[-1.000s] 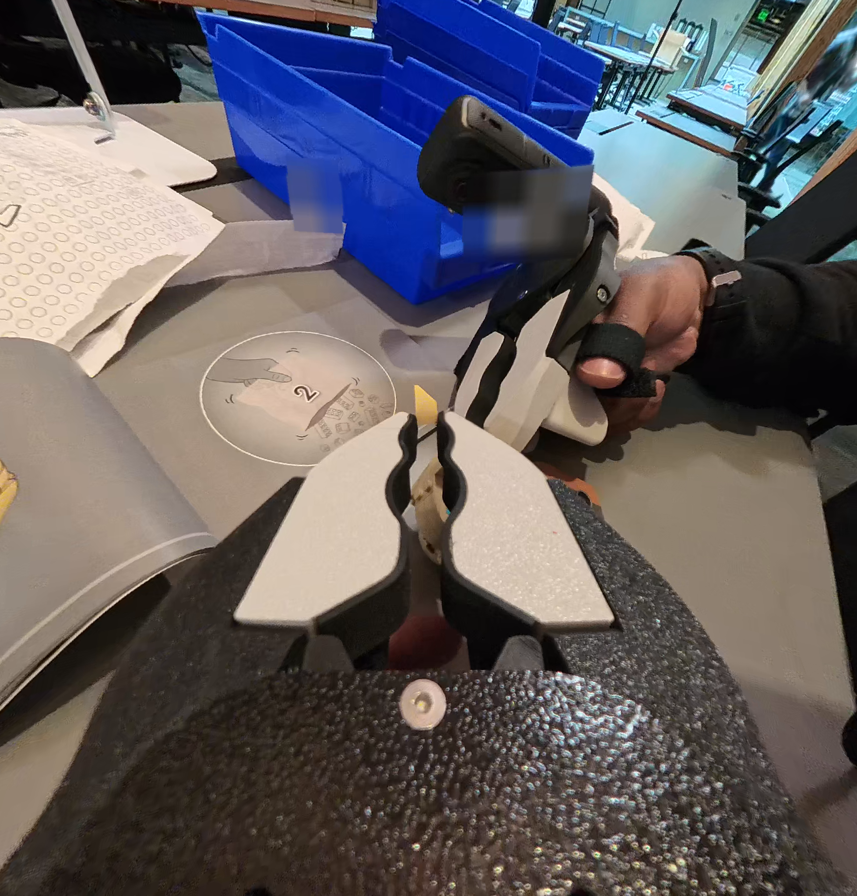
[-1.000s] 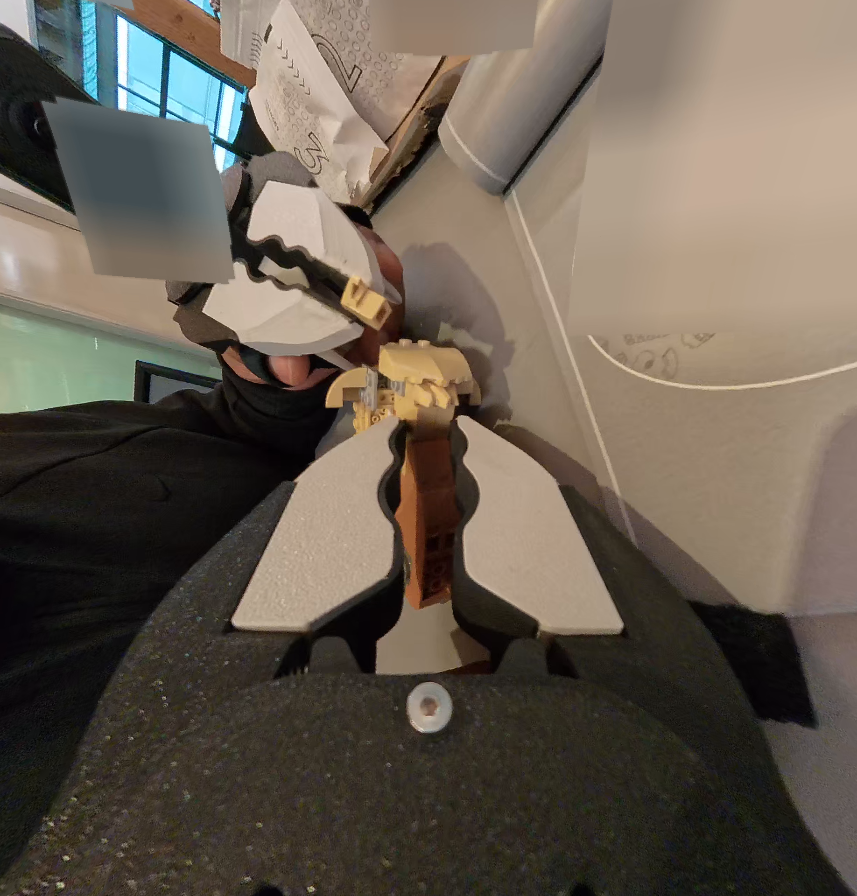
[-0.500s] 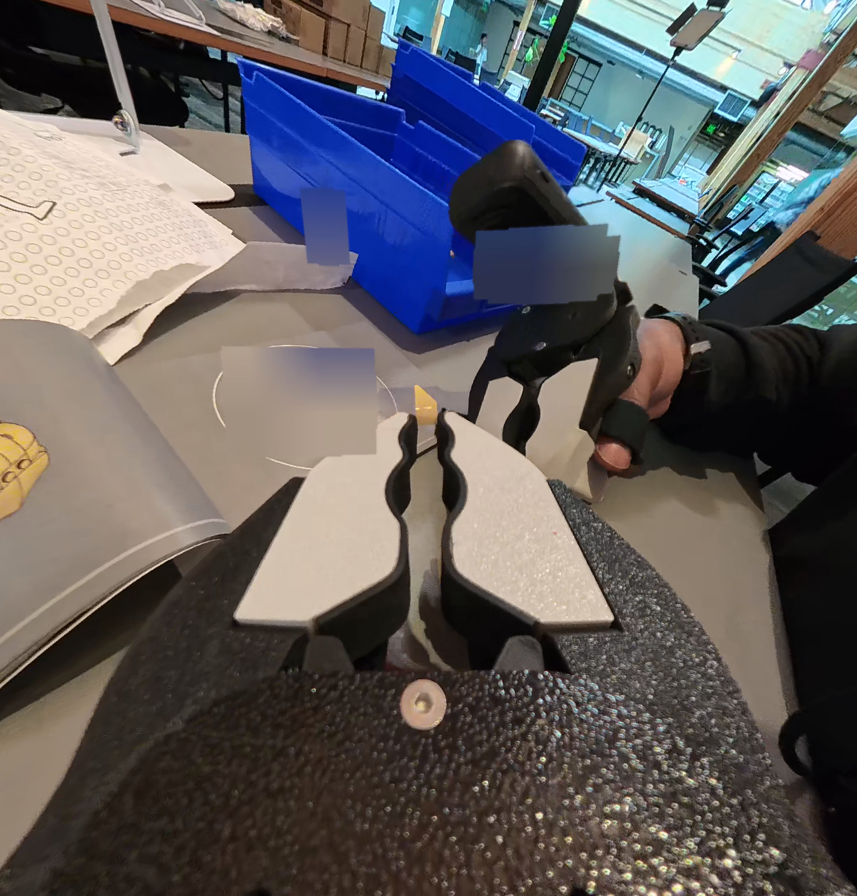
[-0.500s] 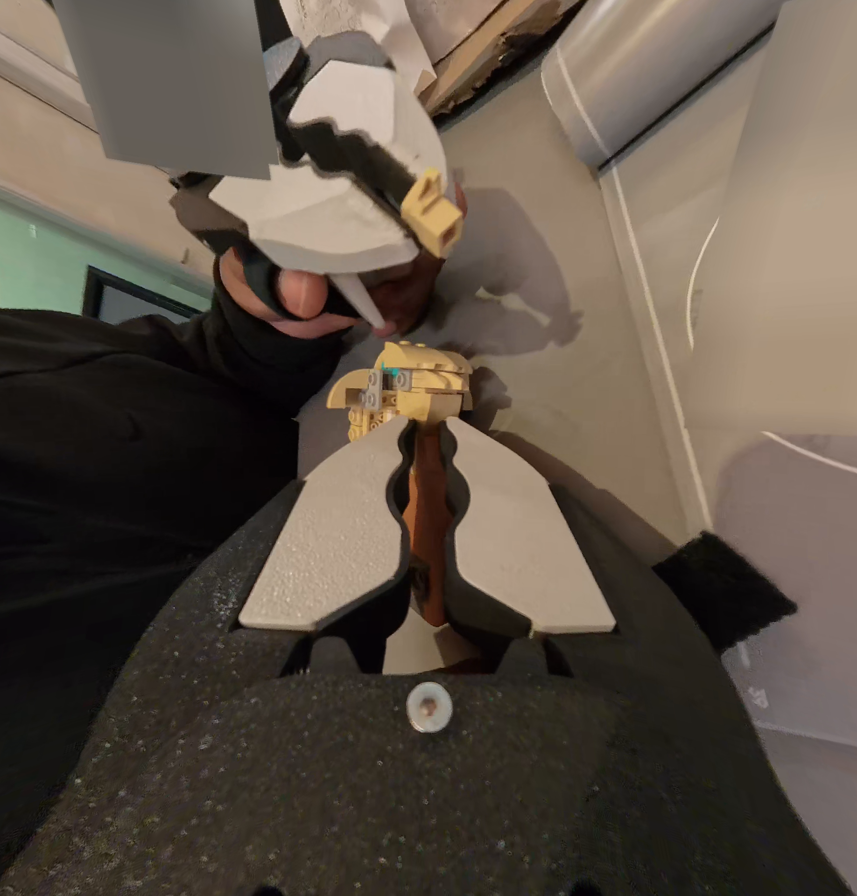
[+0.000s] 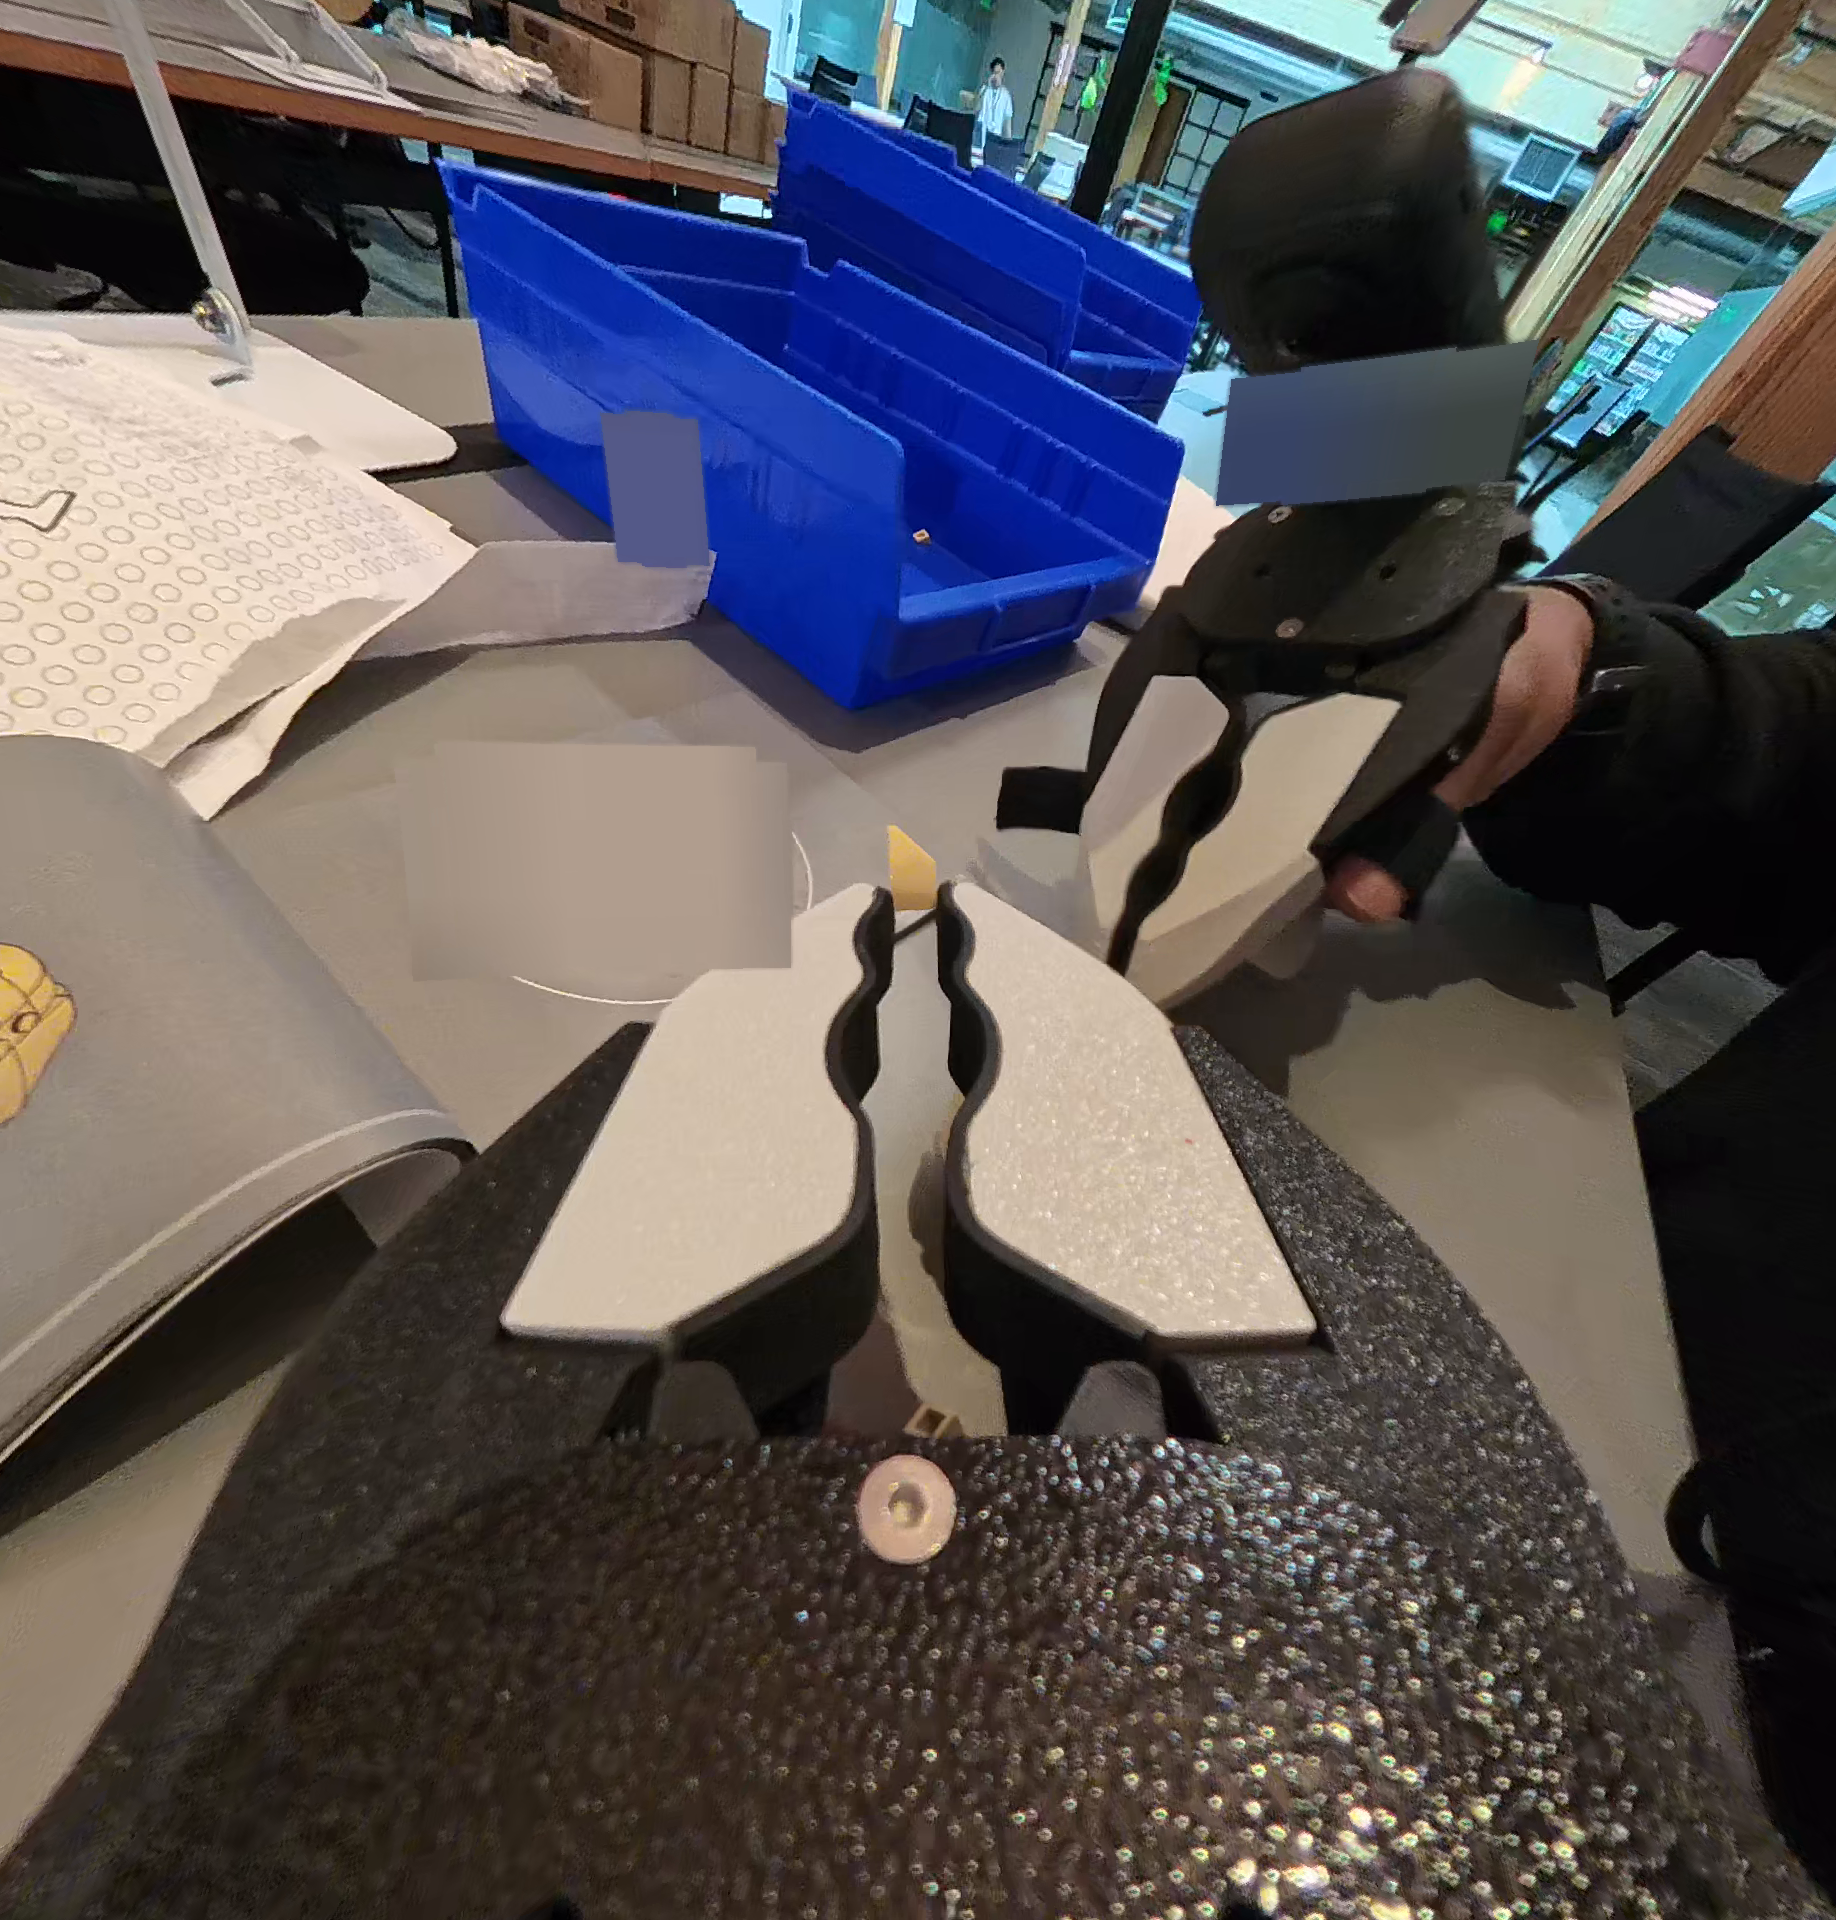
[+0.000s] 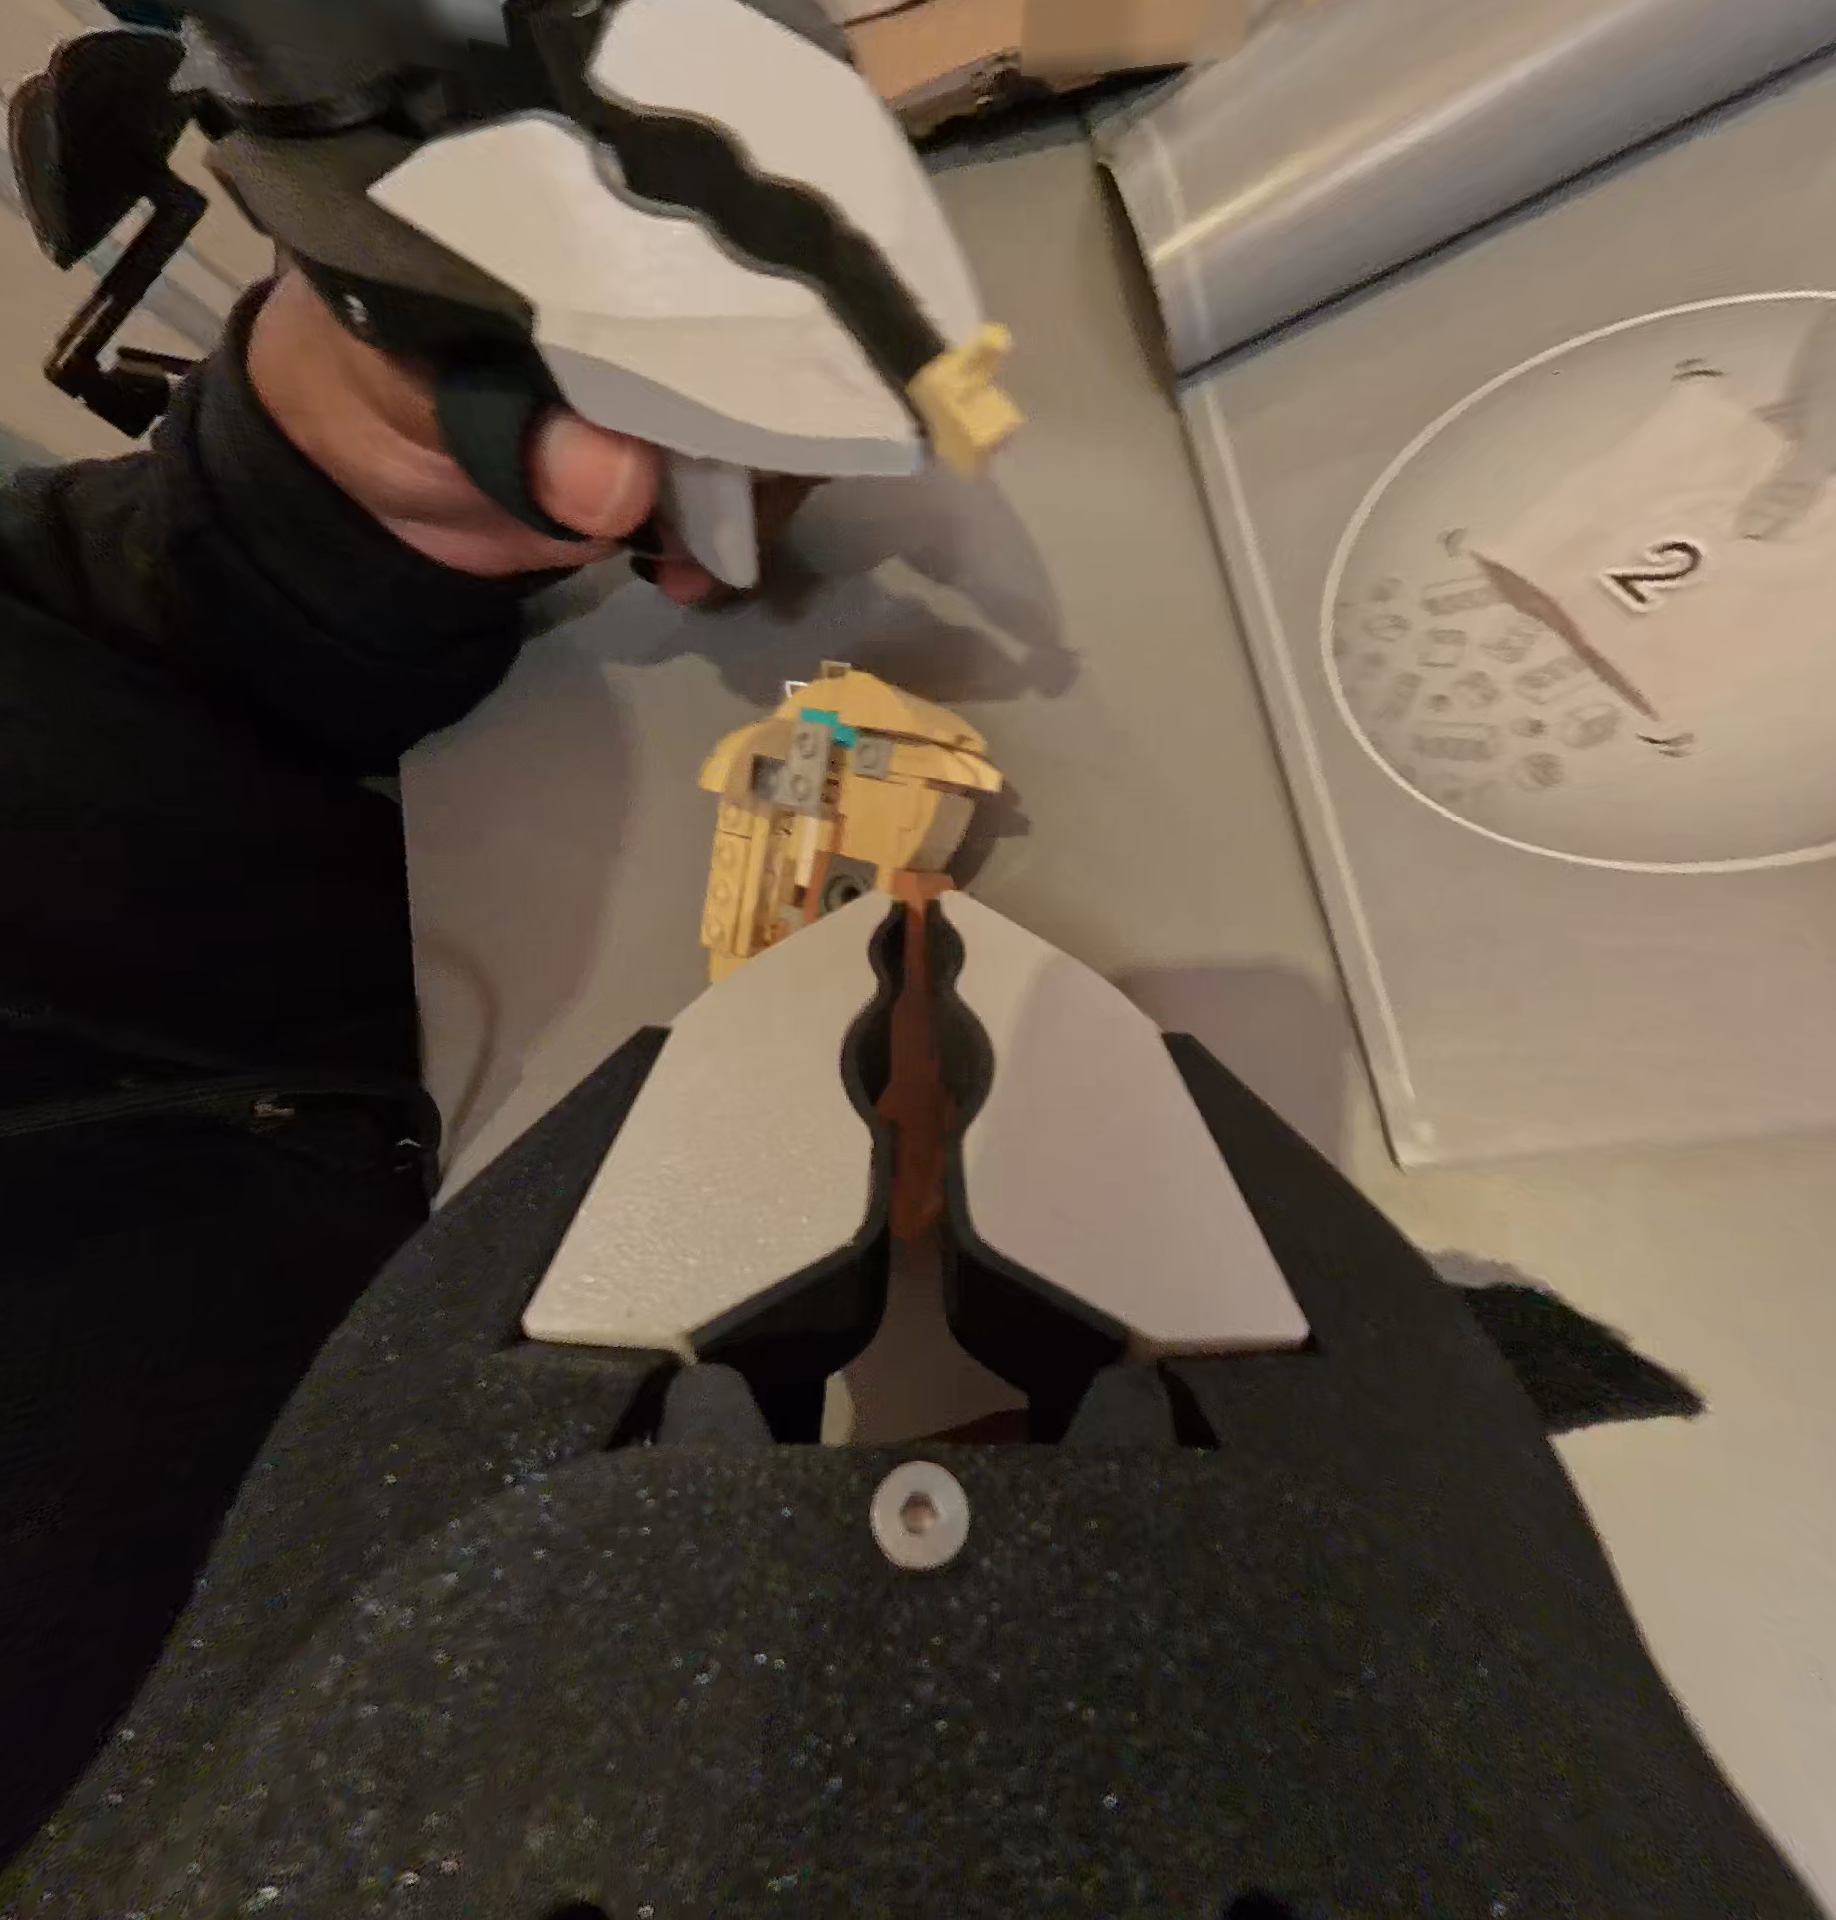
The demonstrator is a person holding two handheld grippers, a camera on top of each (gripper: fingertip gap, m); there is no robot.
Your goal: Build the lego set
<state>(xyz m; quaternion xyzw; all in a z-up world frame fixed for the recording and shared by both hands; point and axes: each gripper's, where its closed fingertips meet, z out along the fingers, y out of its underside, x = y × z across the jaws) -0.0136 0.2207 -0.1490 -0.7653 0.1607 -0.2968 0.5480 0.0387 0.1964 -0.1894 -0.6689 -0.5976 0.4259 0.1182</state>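
Brick model [image 6: 841, 800] in right claw [image 6: 919, 904]

I see a grey table [image 5: 1465, 1143] near me, blue bins [image 5: 789, 436] farther back, cardboard boxes [image 5: 665, 73] on a far bench, wooden posts [image 5: 1787, 312] right, daylight through far windows [image 5: 1184, 114].
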